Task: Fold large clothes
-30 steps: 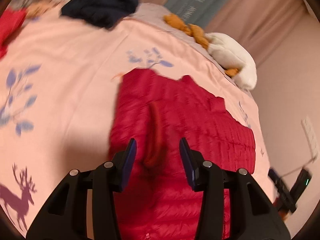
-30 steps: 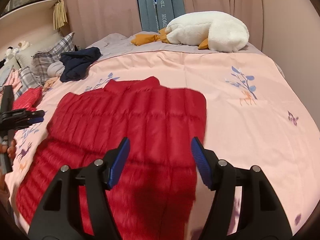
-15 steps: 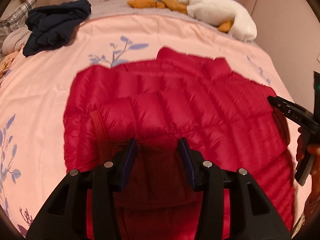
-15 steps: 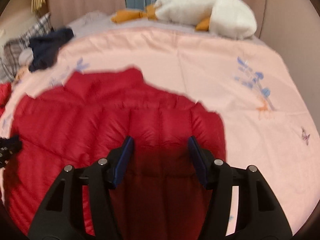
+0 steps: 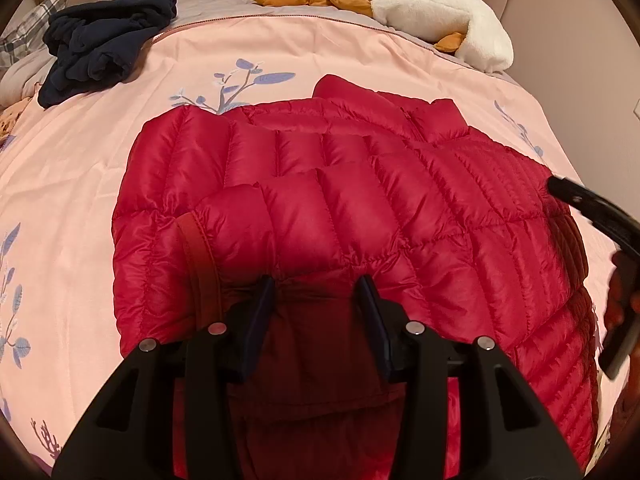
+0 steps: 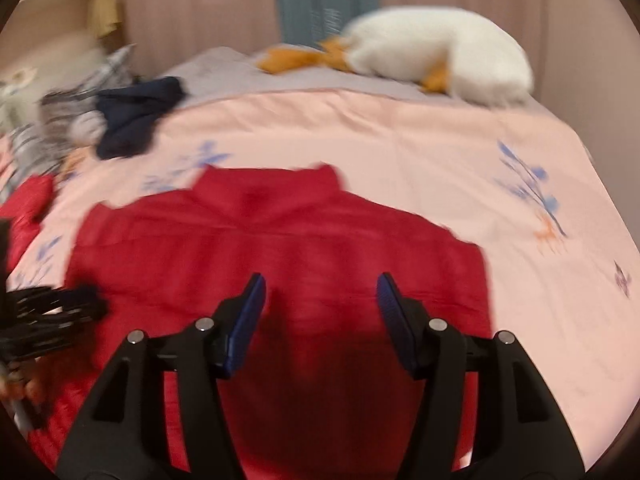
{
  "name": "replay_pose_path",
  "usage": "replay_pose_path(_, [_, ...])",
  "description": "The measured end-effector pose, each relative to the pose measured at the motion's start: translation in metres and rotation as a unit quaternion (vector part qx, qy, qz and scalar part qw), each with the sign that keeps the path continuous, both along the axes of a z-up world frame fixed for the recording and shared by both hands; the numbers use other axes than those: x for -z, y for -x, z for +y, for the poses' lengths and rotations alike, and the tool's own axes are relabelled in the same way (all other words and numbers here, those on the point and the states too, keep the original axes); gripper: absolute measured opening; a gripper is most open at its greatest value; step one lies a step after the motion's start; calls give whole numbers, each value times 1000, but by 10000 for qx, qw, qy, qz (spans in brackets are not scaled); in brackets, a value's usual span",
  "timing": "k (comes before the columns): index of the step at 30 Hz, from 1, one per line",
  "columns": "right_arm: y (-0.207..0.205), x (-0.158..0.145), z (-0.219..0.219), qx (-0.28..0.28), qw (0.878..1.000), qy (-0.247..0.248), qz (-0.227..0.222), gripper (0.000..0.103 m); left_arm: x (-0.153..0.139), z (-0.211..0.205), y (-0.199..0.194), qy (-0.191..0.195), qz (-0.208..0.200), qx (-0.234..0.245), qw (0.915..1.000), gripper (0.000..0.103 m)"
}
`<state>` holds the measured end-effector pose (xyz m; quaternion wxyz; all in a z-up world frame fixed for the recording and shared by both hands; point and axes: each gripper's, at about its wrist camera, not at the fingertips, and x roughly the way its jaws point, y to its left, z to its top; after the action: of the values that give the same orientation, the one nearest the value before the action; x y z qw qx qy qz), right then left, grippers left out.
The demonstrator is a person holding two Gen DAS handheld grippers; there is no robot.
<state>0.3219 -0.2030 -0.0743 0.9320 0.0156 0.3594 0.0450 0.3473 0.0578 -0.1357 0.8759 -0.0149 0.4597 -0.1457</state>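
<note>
A red quilted down jacket (image 5: 340,208) lies flat on the pink bedspread (image 5: 68,168), collar toward the far side, a sleeve folded across its body. My left gripper (image 5: 316,292) is open and empty, low over the jacket's near part. The right gripper shows at the right edge of the left wrist view (image 5: 592,208). In the blurred right wrist view the jacket (image 6: 280,240) lies below my right gripper (image 6: 320,296), which is open and empty. The left gripper shows at the left edge of the right wrist view (image 6: 48,312).
A dark navy garment (image 5: 104,44) lies bunched at the far left of the bed. A white and orange plush goose (image 5: 432,16) lies along the far edge. Plaid pillows (image 6: 68,120) and another red garment (image 6: 24,204) are at the left. Curtains hang behind the bed.
Both views have swung and come closer over the jacket. The left view turned from the jacket's side to face its collar. The right gripper has lowered toward the jacket. Both stay open.
</note>
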Motion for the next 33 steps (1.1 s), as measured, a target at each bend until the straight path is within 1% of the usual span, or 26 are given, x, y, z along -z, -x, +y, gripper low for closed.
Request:
replay_pose_path(3, [-1, 1, 26, -342, 9994, 20, 41, 59, 0, 0, 0, -1, -2, -19, 10000, 45])
replay_pose_path(5, [-7, 12, 41, -447, 9986, 210, 167, 59, 0, -1, 1, -26, -16, -12, 10000, 45])
replay_pose_path(7, [-15, 30, 51, -419, 9971, 474, 417, 60, 0, -1, 1, -24, -19, -7, 10000, 45])
replay_pose_path(10, [-20, 50, 55, -359, 9962, 603, 524, 63, 0, -1, 1, -25, -27, 5, 10000, 45])
replay_pose_path(14, [-24, 53, 49, -312, 9967, 406, 634, 63, 1, -1, 0, -42, -15, -3, 10000, 45])
replay_pose_path(16, [-19, 45, 44, -254, 9973, 259, 636, 63, 0, 0, -1, -4, 19, -39, 10000, 45])
replay_pose_path(18, [-7, 32, 40, -270, 9984, 85, 497, 63, -4, 1, 1, 49, 21, -103, 9999, 45])
replay_pose_path(21, [15, 18, 30, -232, 9994, 31, 260, 66, -18, 2, 14, 34, -183, -132, 9997, 45])
replay_pose_path(24, [32, 14, 14, -113, 9997, -76, 212, 66, -30, -2, 31, -50, -430, -36, 9991, 45])
replay_pose_path(26, [42, 15, 4, 25, 9998, -19, 214, 66, -33, -8, 41, -123, -536, 70, 9985, 45])
replay_pose_path(28, [46, 22, -3, 83, 9995, 64, 296, 66, -29, -17, 46, -286, -557, 165, 9979, 45])
replay_pose_path(32, [44, 42, -4, 107, 9983, 229, 516, 67, -11, -28, 43, -571, -426, 213, 9972, 46])
replay_pose_path(33, [43, 46, -3, 101, 9982, 254, 539, 69, -8, -29, 42, -607, -408, 208, 9971, 48])
